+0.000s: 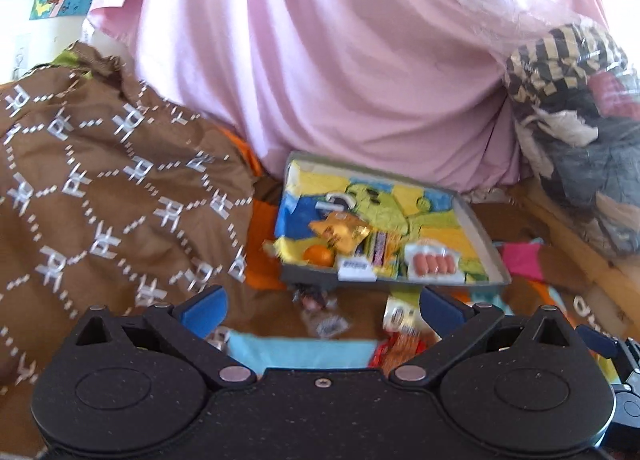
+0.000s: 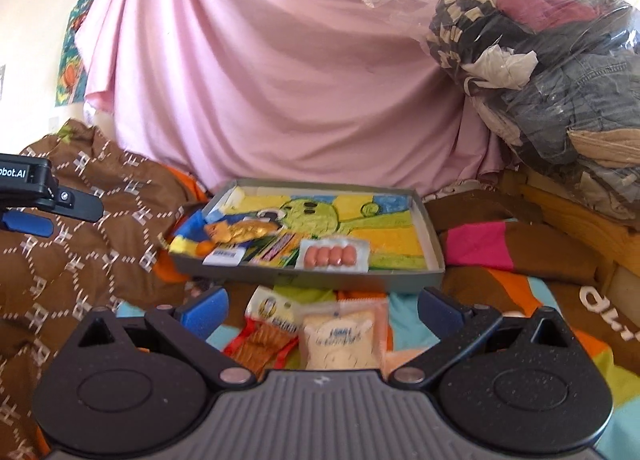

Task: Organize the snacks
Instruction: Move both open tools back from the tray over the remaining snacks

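**Pale cracker packet lies straight ahead of the right tool**

Cream plastic, the cracker packet (image 2: 340,340) lies flat on the bed cover between the blue pads of the right tool (image 2: 323,310), whose jaws stand wide apart and empty. Its long axis runs away from the tool toward the tray (image 2: 434,248), which sits just beyond with a sausage pack (image 2: 331,256), a gold wrapper (image 2: 240,232) and other snacks inside. A red-orange packet (image 2: 260,344) lies touching its left side. The left tool (image 1: 323,310) is also spread open and holds nothing; it sits farther left, so the right is nearer. The packets' near ends are hidden behind the tool body, and blur makes the labels unreadable.
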Tool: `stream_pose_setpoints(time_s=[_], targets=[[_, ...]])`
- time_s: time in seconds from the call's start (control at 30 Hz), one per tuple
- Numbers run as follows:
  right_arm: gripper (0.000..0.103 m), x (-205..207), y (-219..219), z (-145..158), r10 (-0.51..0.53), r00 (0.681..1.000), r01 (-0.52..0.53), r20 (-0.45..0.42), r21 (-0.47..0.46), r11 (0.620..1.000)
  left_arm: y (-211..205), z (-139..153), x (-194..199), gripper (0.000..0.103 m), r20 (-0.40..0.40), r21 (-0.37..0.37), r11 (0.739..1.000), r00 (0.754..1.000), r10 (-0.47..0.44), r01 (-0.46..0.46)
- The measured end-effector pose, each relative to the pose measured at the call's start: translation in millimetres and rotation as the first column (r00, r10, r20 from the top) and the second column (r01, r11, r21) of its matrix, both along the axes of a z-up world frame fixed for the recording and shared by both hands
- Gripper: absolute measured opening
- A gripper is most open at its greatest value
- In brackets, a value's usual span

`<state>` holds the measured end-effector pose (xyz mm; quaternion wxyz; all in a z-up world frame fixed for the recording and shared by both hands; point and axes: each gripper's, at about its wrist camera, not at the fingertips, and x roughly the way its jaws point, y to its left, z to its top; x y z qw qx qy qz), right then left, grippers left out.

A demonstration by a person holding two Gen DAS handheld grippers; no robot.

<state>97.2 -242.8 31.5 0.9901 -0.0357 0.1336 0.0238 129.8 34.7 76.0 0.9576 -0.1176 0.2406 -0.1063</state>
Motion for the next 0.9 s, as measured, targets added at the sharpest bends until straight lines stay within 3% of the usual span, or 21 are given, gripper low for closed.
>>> stream_pose_setpoints(time_s=[0.33, 0.53, 0.9], targets=[[0.103, -35, 19, -35, 0.009, 0.992, -0.014, -0.129, -0.040, 0.999, -6, -34, -33, 0.102, -0.080, 0.095, 0.995, 0.996, -0.032, 0.039], [0.103, -37, 15, -52, -0.025, 0.973, 0.019, -0.229, -0.030, 0.999, -18, -51, -43, 0.102, -0.135, 0.152, 0.983, 0.988, -0.078, 0.099], [0.103, -31, 16, -77, -0.072, 0.937, 0.053, -0.343, -0.066, 0.996, -35, -74, -45, 0.102, -0.216, 0.192, 0.962, 0.964, -0.152, 0.195]])
